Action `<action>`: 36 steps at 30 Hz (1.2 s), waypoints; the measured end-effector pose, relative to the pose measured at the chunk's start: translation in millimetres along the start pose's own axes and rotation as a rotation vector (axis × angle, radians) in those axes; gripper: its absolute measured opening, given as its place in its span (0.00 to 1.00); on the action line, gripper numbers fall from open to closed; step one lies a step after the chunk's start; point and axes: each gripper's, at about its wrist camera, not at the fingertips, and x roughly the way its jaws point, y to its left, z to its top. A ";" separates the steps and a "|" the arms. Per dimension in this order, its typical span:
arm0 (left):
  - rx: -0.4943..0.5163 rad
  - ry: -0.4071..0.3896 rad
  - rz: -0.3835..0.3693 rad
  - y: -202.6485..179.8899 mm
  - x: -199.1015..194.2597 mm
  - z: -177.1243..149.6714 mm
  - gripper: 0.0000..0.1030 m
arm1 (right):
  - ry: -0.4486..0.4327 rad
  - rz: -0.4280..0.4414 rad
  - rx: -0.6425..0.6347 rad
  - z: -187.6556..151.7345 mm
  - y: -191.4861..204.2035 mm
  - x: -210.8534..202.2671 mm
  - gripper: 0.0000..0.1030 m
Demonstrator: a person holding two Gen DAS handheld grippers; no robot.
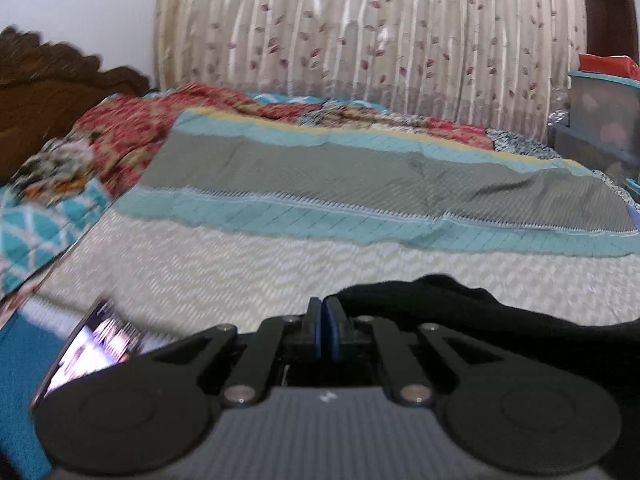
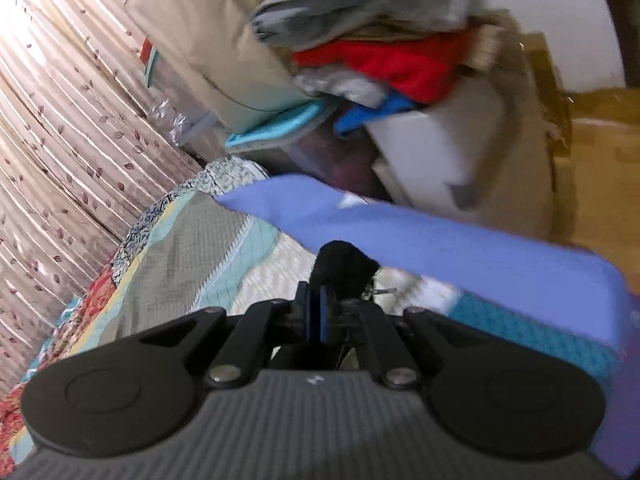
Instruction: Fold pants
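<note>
Two grippers are in use, one per hand, and each is clamped on black fabric of the pants.

1. Left gripper (image 1: 323,308): the jaws stand pressed together. A fold of the black pants (image 1: 480,308) sits against the right-hand pad and runs from there toward the right edge of the left wrist view, so its visible long axis lies roughly across the frame, parallel to the near edge of the bed (image 1: 280,264). The garment is above the cream, zigzag-textured cover of the bed, nearer the camera than the folded blanket.

2. Right gripper (image 2: 320,292): the jaws are narrow and pinch a small bunch of the black pants (image 2: 344,264), which sticks up and forward past the fingertips. A loose thread or tag hangs just beside it on the right. How the rest of the garment lies cannot be told from this view.

3. Items counted, relative to the bed:
- One folded blanket (image 1: 360,184) with grey and teal bands, on the far half of the bed.
- One red floral quilt (image 1: 132,128), behind that blanket.
- One patterned curtain (image 1: 360,28), beyond the far side of the bed.
- One phone (image 1: 92,348) with a lit screen, at the near left of the bed.
- One blue cloth (image 2: 460,248), over the right side of the bed.
- One heap of clothes (image 2: 380,48), off the bed, beyond the blue cloth.
</note>
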 end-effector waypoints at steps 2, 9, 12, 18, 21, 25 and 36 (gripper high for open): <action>-0.012 0.028 0.016 11.4 -14.2 -15.0 0.04 | 0.022 -0.032 0.023 -25.6 -23.2 -20.7 0.07; -0.025 0.176 0.047 23.8 -26.6 -68.7 0.08 | 0.104 -0.154 0.110 -85.3 -83.9 -28.1 0.17; -0.078 0.234 0.062 33.1 -28.2 -81.1 0.08 | 0.046 -0.212 0.101 -78.0 -79.1 -33.7 0.38; -0.294 0.225 0.077 77.1 -43.4 -71.1 0.53 | -0.001 -0.104 -0.014 -73.1 -43.8 -58.6 0.40; -0.373 0.234 0.021 89.6 -41.4 -61.3 0.62 | 0.105 0.031 -0.061 -94.5 -17.8 -55.7 0.40; -0.419 0.242 -0.043 91.7 -21.5 -45.8 0.80 | 0.333 0.263 -0.280 -157.2 60.1 -38.0 0.40; -0.452 0.379 -0.125 76.7 74.1 -42.1 0.65 | 0.688 0.807 -1.287 -448.6 289.4 -58.5 0.62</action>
